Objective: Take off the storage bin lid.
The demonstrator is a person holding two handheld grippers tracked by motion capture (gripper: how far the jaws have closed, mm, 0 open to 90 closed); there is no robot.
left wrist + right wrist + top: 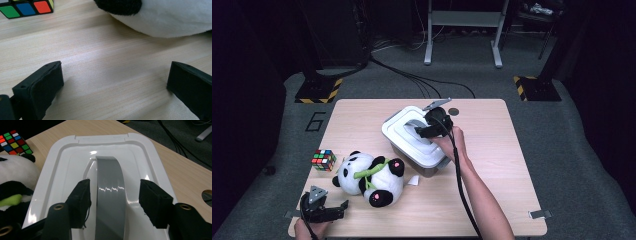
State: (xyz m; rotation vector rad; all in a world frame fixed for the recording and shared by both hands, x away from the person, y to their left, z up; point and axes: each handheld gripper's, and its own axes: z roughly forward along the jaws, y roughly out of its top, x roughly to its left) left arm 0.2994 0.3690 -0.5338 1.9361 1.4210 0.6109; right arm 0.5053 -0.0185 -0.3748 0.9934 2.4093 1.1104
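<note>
A storage box with a white lid (pixel 401 131) stands in the middle of the wooden table (pixel 497 165). A grey handle (pixel 110 195) arches over the lid (pixel 62 170). My right gripper (pixel 424 131) hovers over it from the right, and in the right gripper view its jaws (pixel 113 188) stand on either side of the handle with a gap on each side, so it is open. My left gripper (pixel 341 209) rests at the table's front left corner. Its jaws (pixel 116 75) are spread wide over bare wood with nothing between them.
A plush panda (pixel 371 177) lies front left, between the box and my left gripper, close ahead of the left jaws (pixel 170 17). A Rubik's cube (pixel 323 160) sits to its left. A small round hole (pixel 454 111) marks the table behind the box.
</note>
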